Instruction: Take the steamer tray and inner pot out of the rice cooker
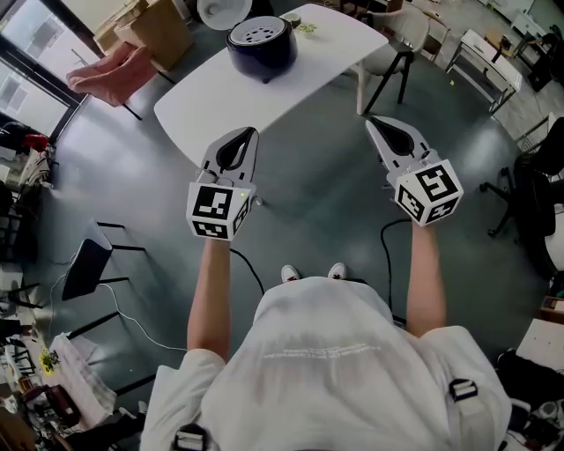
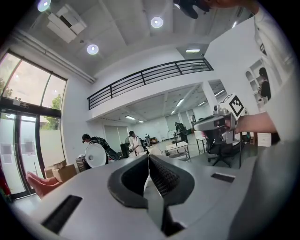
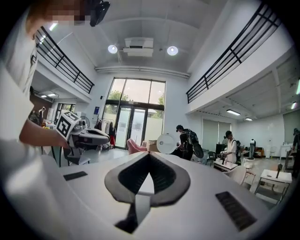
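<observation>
The dark blue rice cooker (image 1: 261, 44) stands on the far part of a white table (image 1: 220, 106), with its white lid (image 1: 224, 11) raised. A grey perforated steamer tray (image 1: 259, 33) sits in its top; the inner pot is hidden beneath. My left gripper (image 1: 250, 133) and right gripper (image 1: 369, 121) are held level in the air short of the table, both shut and holding nothing. The left gripper view shows shut jaws (image 2: 149, 157) and the lid's round disc (image 2: 95, 154). In the right gripper view the jaws (image 3: 150, 154) are shut too, with the lid (image 3: 166, 143) far ahead.
Cardboard boxes (image 1: 150, 26) and a pink seat (image 1: 110, 72) stand beyond the table's left end. A chair (image 1: 397, 53) and a desk (image 1: 485, 62) are at the right. Cables (image 1: 132, 317) trail on the grey floor. People (image 3: 190, 140) stand in the background.
</observation>
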Action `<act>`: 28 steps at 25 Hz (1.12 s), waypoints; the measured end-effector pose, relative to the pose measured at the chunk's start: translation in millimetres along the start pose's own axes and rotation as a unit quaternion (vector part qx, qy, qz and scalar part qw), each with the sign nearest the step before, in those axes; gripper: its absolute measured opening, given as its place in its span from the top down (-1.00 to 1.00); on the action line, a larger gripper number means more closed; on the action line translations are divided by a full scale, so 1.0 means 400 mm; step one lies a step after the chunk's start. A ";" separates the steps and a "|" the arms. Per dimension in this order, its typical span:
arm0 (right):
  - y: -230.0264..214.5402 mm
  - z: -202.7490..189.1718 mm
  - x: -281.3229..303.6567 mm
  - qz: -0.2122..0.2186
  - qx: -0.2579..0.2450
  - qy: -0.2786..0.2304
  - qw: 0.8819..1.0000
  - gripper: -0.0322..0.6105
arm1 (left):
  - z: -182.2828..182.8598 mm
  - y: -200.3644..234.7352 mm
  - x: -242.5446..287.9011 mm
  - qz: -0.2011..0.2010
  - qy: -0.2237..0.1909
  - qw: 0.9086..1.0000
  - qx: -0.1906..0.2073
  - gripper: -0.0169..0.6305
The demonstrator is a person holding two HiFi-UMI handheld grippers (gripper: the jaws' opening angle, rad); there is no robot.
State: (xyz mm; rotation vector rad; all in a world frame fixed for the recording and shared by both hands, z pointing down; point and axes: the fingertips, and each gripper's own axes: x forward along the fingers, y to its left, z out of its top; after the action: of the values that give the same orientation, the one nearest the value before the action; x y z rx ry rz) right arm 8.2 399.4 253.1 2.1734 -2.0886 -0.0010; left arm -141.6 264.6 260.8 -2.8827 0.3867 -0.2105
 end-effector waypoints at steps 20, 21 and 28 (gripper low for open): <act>-0.118 -0.132 -0.040 0.054 0.067 0.010 0.996 -0.12 | -0.089 -0.131 0.064 0.039 0.089 0.995 -0.021 0.09; -0.122 -0.134 -0.044 0.054 0.068 0.009 0.996 -0.12 | -0.088 -0.132 0.068 0.041 0.090 0.995 -0.022 0.09; -0.158 -0.179 -0.060 0.062 0.080 0.022 0.995 -0.12 | -0.107 -0.169 0.102 0.045 0.113 0.992 -0.040 0.10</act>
State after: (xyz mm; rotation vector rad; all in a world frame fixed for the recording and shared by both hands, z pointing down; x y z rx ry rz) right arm 76.6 432.1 316.1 2.1013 -2.2668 0.2340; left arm -93.3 308.3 322.8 -2.9196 0.5772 -0.5203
